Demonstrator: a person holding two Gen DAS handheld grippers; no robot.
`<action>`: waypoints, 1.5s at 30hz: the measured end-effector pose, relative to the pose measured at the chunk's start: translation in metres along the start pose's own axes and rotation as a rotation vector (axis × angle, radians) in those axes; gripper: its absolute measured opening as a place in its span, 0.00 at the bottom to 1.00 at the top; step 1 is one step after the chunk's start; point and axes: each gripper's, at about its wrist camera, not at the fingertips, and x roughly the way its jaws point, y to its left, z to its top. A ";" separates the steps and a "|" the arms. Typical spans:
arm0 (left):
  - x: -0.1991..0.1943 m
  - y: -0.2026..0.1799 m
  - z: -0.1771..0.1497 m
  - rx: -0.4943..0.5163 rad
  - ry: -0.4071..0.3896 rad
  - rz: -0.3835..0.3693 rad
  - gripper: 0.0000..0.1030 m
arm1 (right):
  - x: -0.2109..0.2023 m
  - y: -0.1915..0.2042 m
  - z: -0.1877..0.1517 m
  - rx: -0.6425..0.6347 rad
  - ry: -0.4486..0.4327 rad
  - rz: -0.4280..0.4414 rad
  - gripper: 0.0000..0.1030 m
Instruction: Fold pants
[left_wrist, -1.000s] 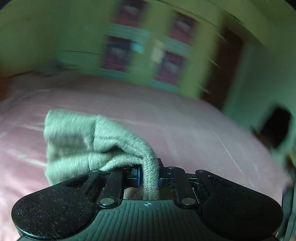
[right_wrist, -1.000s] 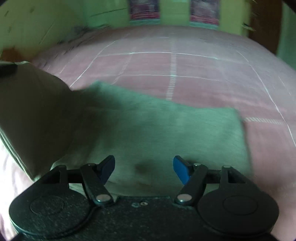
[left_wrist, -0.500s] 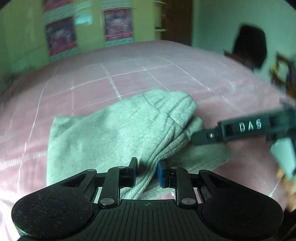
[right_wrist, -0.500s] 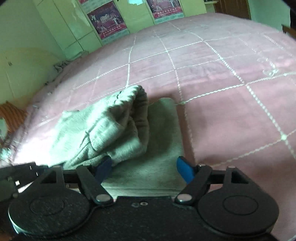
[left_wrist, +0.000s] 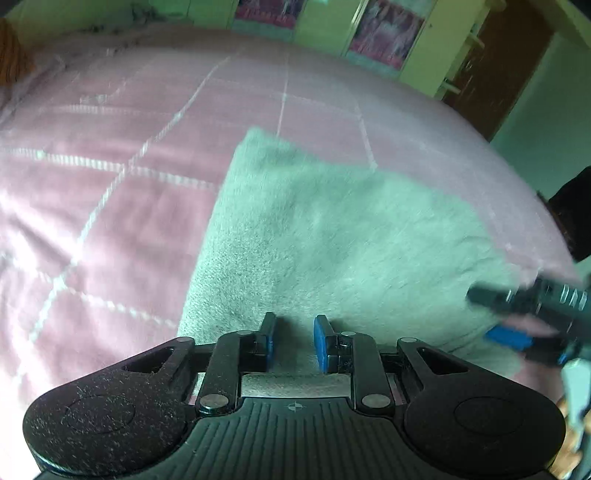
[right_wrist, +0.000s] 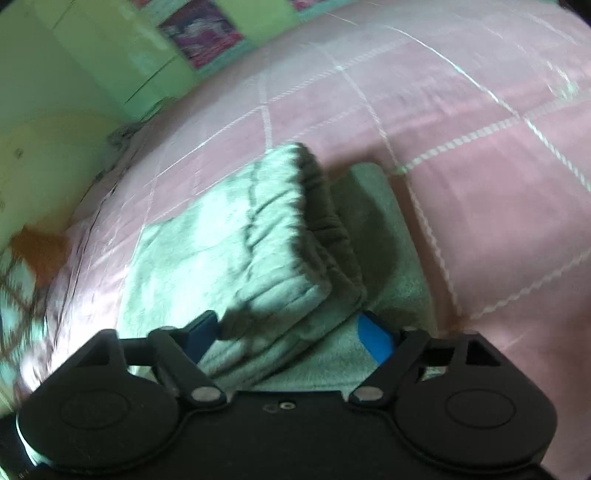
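The grey pants (left_wrist: 332, 240) lie folded on the pink checked bedspread (left_wrist: 110, 166). My left gripper (left_wrist: 293, 343) hovers just over their near edge, its blue pads a narrow gap apart with nothing pinched. From the right edge of the left wrist view, my right gripper (left_wrist: 491, 317) reaches onto the pants. In the right wrist view the ribbed waistband end of the pants (right_wrist: 288, 229) lies folded over the lower layer. My right gripper (right_wrist: 288, 332) stands wide open around that bundle's near corner, its pads not pressing it.
Green cupboards with posters (left_wrist: 384, 33) and a brown door (left_wrist: 509, 66) stand beyond the bed. A dark object (left_wrist: 572, 206) sits at the bed's right side. An orange-brown thing (right_wrist: 40, 254) and patterned cloth (right_wrist: 14, 314) lie at its left edge.
My left gripper let go of the fold it was pinching and came down over the pants, which now lie flat. My right gripper rolled and moved closer around the waistband end.
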 end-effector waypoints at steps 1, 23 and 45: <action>0.002 0.001 -0.001 -0.001 -0.014 0.001 0.21 | 0.004 -0.002 0.002 0.029 -0.004 0.005 0.68; -0.026 -0.034 0.001 0.081 -0.051 -0.004 0.21 | -0.035 -0.012 -0.012 -0.101 -0.083 -0.104 0.65; -0.018 -0.041 0.007 0.085 0.000 -0.047 0.21 | -0.030 0.027 -0.034 -0.511 -0.108 -0.273 0.35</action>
